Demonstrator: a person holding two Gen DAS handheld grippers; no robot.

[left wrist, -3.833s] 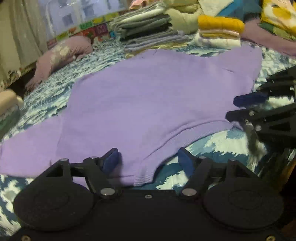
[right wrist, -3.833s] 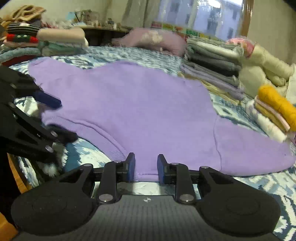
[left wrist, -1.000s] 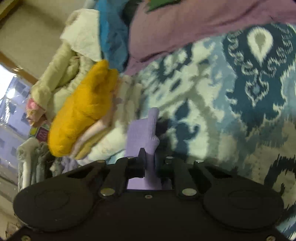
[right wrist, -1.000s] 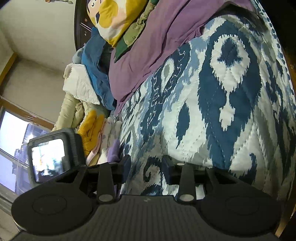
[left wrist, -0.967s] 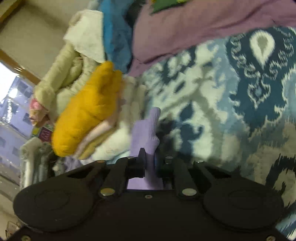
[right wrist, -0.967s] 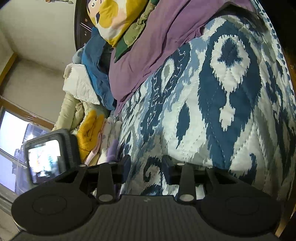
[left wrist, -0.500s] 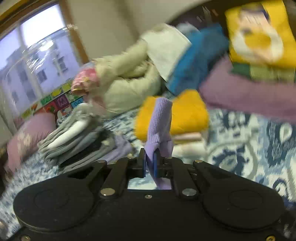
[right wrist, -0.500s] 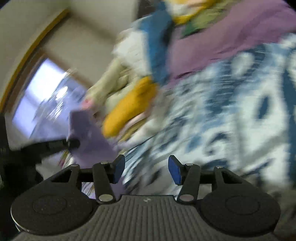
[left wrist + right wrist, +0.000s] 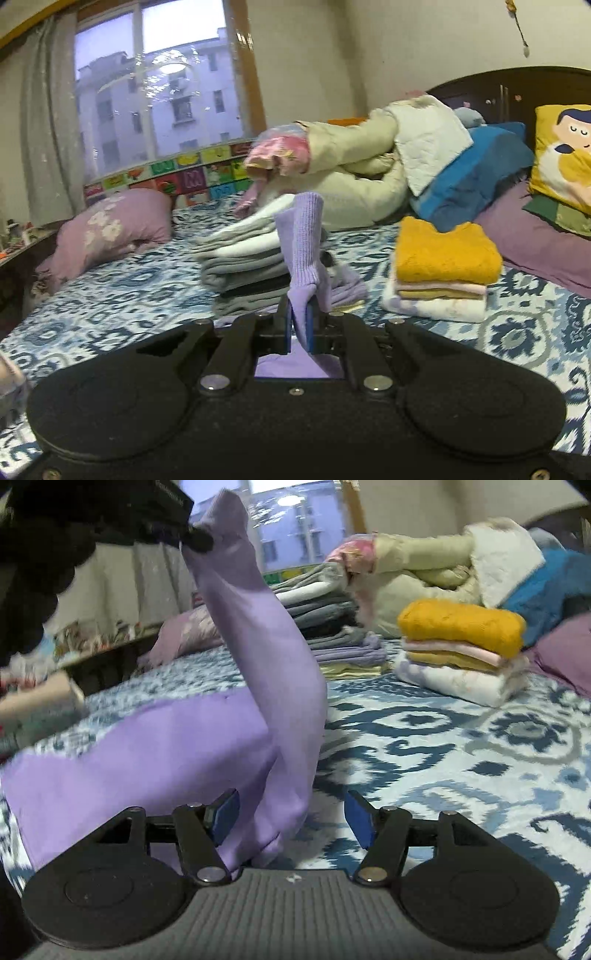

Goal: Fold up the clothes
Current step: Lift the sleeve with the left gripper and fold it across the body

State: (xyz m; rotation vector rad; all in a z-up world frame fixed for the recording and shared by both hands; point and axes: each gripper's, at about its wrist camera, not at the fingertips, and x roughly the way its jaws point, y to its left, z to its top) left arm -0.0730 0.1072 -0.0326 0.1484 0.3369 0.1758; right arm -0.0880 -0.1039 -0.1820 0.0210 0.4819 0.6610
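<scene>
Left hand-held gripper (image 9: 299, 328) pinches lilac sweater cuff (image 9: 304, 247), cuff sticking upright; folded grey stack (image 9: 243, 266) and yellow-topped stack (image 9: 443, 273) behind on bed (image 9: 110, 295).

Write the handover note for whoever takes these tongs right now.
Left tongs: shut on the cuff of the purple sweater, sleeve lifted.
Right tongs: open, low by the sleeve's base, holding nothing.
Sweater body lies on the patterned bedspread; the sleeve stands up in an arc.
Folded stacks sit further back on the bed.
Done: sleeve picked up. Left: lay it across the body, then probably the other folds.
</scene>
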